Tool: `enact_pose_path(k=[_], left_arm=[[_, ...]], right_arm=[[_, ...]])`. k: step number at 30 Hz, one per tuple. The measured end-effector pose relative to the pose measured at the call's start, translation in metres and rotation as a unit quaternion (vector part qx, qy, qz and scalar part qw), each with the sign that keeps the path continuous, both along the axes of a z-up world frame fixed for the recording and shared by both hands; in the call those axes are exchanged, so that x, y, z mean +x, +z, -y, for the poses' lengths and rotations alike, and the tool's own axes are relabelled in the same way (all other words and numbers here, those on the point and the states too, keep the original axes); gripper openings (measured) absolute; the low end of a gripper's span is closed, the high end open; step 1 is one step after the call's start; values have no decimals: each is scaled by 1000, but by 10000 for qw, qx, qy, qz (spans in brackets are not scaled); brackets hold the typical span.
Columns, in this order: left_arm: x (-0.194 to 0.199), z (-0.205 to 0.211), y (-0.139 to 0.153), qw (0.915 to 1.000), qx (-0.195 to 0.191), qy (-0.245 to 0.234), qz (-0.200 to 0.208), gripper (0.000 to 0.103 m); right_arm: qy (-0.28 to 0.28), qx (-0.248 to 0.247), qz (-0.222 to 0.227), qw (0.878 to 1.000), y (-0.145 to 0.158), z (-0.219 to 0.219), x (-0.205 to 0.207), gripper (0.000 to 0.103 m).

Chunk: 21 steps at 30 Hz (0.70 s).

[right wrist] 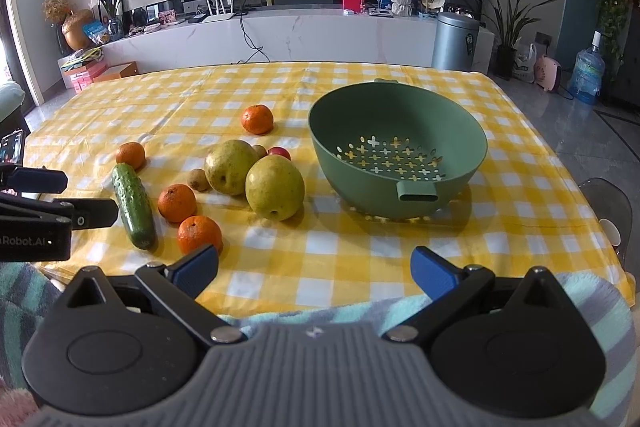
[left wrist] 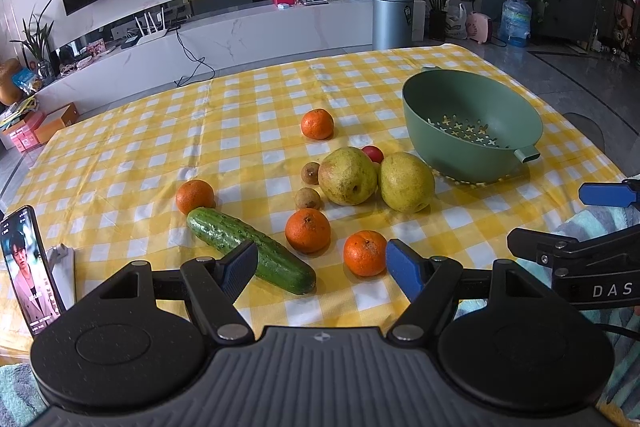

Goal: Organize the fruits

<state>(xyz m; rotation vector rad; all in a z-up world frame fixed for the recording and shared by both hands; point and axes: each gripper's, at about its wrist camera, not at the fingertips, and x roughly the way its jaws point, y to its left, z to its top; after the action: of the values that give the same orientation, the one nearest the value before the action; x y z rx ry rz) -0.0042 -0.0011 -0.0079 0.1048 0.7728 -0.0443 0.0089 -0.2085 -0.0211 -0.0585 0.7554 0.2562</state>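
A green colander bowl stands empty at the right of a yellow checked table. Left of it lie two pears, several oranges, two small kiwis, a small red fruit and a cucumber. My left gripper is open and empty, low over the near edge, with the cucumber's end and an orange between its fingers. My right gripper is open and empty at the near edge, in front of the bowl.
A phone on a stand is propped at the table's near left. A striped towel lies along the near edge. Beyond the table are a TV cabinet, a bin and plants.
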Motion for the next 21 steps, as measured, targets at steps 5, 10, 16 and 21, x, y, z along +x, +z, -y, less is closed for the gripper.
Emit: enact_pose_path(k=[5,10,16,21], left_arm=[[-1,2,-1,10000,-7,-4,-14,86],[0,1,-1,10000,-1,1,-13,86],[0,3,-2,10000,3,-15,-36,86],[0,4,-3,10000,-25,-28,-63,86]], right_arm=[[8,3,-24,10000,-1,0,1,99],[1,6,-39,10000,-1,-1,1,99],[0,19,-72,10000,-3,-1,3,99],[-8,21,-113,9999,-5,-1,5,99]])
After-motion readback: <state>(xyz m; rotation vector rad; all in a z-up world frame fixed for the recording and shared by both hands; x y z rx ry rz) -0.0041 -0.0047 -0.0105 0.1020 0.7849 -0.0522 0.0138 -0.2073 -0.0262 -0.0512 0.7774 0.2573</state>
